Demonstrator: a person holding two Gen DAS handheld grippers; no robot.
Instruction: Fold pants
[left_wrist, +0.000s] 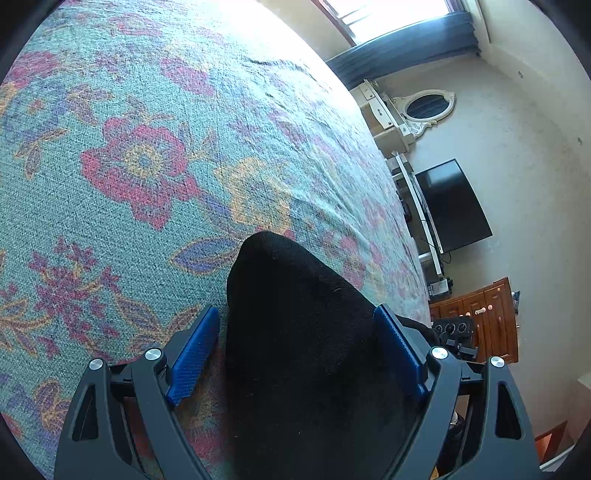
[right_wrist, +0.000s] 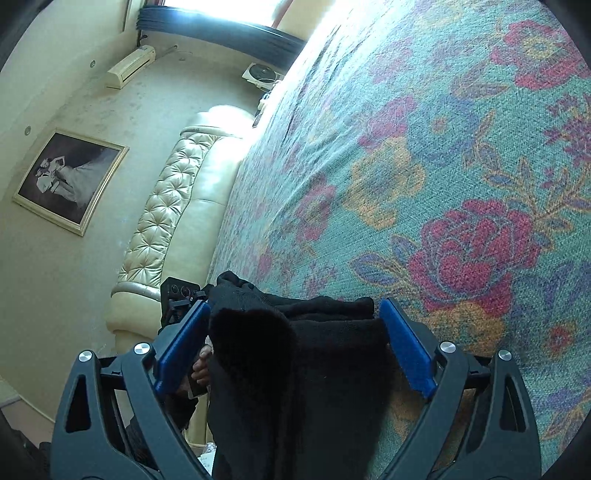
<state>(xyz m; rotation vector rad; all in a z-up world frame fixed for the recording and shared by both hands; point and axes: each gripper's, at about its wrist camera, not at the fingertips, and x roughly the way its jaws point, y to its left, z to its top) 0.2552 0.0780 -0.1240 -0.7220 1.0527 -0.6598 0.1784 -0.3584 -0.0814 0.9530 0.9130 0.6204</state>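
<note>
- Lying on a bed (left_wrist: 110, 110) with a teal cover printed with red, orange and purple flowers, the black pants (left_wrist: 303, 332) take up the near middle of both wrist views.
- From the left wrist, the left claw (left_wrist: 295, 347) stands wide, its two blue pads (left_wrist: 194, 354) set on either side of a rounded black hump of the pants.
- One pad has a sliver of bed cover showing between it and the cloth; the other lies right at the cloth's edge, and whether it presses there cannot be told.
- From the right wrist, the right claw (right_wrist: 295, 343) is likewise spread, with the pants bunched in layered folds between its blue pads (right_wrist: 406, 350).
- Neither of those pads plainly squeezes the cloth, so whether the right claw grips or merely straddles the pants cannot be told.
- Beside one right pad, a person's fingers (right_wrist: 201, 367) show against the dark cloth.
- A second black device with round dials (right_wrist: 181, 291) sits just beyond the pants in the right view.
- Past the bed's edge in the left view stand a dark television (left_wrist: 454, 206), a wooden cabinet (left_wrist: 487, 317) and an oval mirror (left_wrist: 428, 105) on a pale wall.
- In the right view a cream tufted headboard (right_wrist: 173, 195) runs along the bed, with a framed picture (right_wrist: 70, 181) and an air conditioner (right_wrist: 131, 66) on the wall.
- Bright light comes through a window (left_wrist: 388, 14) with a dark curtain (left_wrist: 406, 48) under it.
</note>
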